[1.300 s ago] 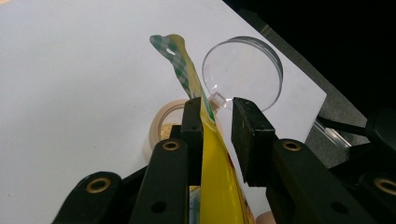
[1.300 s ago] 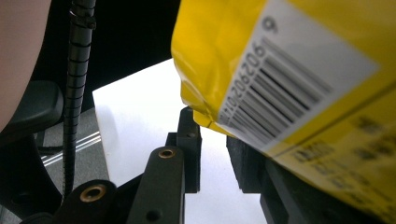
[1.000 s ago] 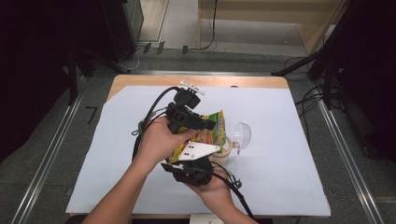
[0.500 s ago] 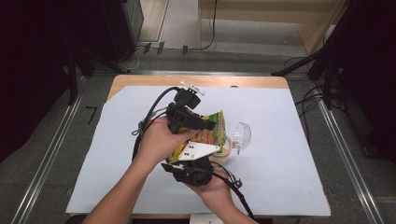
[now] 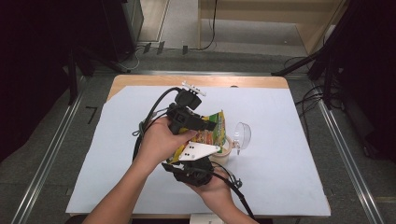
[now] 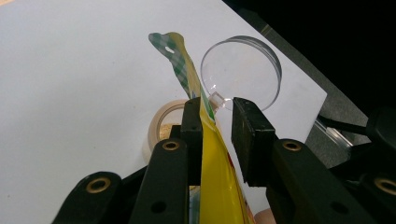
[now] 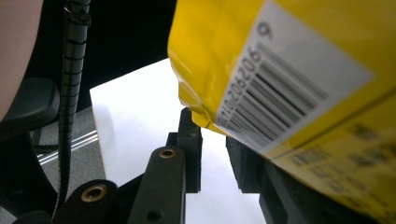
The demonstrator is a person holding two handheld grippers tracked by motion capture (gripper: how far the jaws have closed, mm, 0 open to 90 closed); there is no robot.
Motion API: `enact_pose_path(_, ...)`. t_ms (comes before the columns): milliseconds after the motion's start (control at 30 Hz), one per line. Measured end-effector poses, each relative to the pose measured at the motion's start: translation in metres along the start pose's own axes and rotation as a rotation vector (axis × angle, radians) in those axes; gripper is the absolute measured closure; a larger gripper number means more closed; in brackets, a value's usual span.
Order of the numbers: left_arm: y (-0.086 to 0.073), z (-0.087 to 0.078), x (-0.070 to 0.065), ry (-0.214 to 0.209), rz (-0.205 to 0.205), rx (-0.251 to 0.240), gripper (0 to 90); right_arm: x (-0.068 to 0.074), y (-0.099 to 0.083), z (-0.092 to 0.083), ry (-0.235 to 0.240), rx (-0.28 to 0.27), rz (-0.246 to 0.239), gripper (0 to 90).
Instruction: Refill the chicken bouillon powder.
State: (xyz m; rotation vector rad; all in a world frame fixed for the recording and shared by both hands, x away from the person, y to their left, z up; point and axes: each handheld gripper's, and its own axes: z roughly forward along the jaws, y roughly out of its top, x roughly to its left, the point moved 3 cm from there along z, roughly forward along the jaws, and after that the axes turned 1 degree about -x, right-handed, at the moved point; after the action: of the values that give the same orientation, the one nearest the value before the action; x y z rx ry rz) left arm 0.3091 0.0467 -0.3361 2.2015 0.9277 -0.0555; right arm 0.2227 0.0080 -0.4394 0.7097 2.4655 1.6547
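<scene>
yellow pouch [image 5: 209,132]; green checked top; barcode

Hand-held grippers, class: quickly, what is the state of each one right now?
Left hand-held gripper: yellow snack pouch between its jaws; grip cannot be told.
Right hand-held gripper: jaws beside the pouch; state cannot be told.

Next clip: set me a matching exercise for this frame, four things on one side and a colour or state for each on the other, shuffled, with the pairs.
Things:
1. snack bag
2. clear lid
3. beige cup
4. paper sheet

Colour or state:
A. white, spread flat over the table
B. yellow, raised above the table with the left gripper at its edge
C. see-through and round, beside the cup
D. open-topped, standing on the sheet under the bag

Pairs: 1-B, 2-C, 3-D, 4-A
</scene>
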Motion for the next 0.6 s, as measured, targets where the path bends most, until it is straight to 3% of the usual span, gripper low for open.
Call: enact_pose_path(600, 0.0012, -0.0007, 0.0027, -0.012, -0.015, 0.002, 75.1, 0.0014, 0.003, -0.0014, 0.008, 0.006, 0.022, 76.3)
